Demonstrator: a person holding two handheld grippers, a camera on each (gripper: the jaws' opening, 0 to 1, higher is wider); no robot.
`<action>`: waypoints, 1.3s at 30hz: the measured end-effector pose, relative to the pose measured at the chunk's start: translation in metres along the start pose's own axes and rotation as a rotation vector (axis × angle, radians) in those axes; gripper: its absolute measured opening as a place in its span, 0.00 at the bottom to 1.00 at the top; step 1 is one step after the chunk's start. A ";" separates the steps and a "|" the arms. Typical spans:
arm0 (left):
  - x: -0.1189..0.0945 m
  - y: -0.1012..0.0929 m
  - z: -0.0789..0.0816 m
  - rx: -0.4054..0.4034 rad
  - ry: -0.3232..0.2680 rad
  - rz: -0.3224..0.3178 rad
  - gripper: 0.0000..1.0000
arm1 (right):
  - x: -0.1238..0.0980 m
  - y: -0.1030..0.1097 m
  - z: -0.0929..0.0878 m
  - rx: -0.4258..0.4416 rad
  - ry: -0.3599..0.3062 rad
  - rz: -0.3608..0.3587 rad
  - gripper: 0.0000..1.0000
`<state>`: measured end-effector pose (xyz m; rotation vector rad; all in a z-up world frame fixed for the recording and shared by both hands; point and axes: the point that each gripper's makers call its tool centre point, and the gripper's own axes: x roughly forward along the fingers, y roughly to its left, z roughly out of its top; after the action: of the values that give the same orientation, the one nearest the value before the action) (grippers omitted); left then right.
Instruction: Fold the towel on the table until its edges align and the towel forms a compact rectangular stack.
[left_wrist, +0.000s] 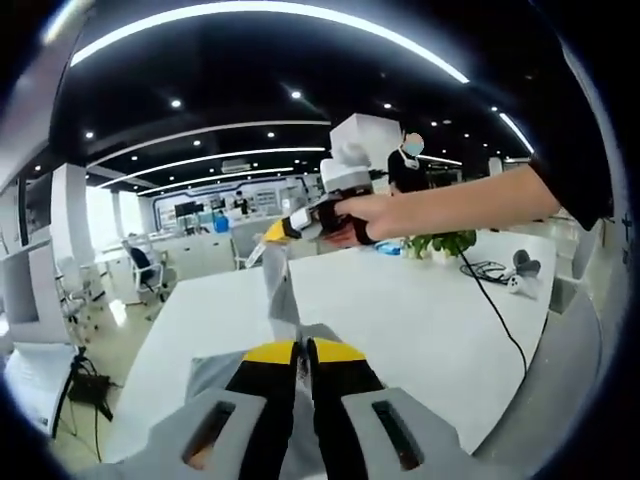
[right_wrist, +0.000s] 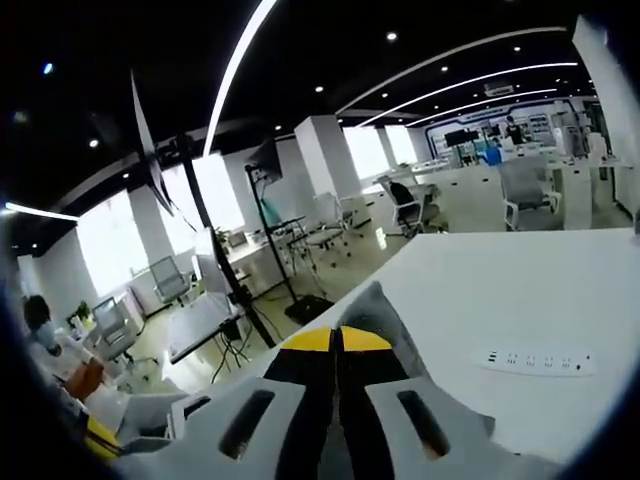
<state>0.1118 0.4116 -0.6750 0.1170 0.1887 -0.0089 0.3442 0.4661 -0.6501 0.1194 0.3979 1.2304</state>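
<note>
The grey towel (left_wrist: 283, 290) hangs in the air above the white table (left_wrist: 400, 320), stretched between both grippers. In the left gripper view my left gripper (left_wrist: 305, 350) is shut on one end of it, with cloth bunched around the jaws. The towel rises as a narrow strip to my right gripper (left_wrist: 275, 232), which a hand holds from the right and which is shut on the far end. In the right gripper view my right gripper (right_wrist: 337, 340) is shut on the towel (right_wrist: 378, 305); a grey fold pokes up past the yellow tips.
A black cable (left_wrist: 492, 305), a small white device (left_wrist: 521, 276) and a potted plant (left_wrist: 442, 243) lie toward the table's far right. A white power strip (right_wrist: 535, 360) lies on the table (right_wrist: 520, 290). A black stand (right_wrist: 212, 270) and office chairs are beyond the table edge.
</note>
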 end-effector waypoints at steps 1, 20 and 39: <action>-0.001 0.002 -0.002 -0.007 0.004 0.008 0.05 | 0.003 0.001 -0.003 -0.002 0.004 0.000 0.00; -0.015 0.054 -0.055 -0.151 0.061 0.212 0.04 | 0.070 0.020 -0.047 0.069 0.071 0.037 0.00; -0.020 0.099 -0.109 -0.297 0.090 0.424 0.04 | 0.136 0.041 -0.093 0.139 0.119 0.061 0.00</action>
<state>0.0735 0.5231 -0.7660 -0.1405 0.2504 0.4457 0.3118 0.5958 -0.7552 0.1790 0.5867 1.2734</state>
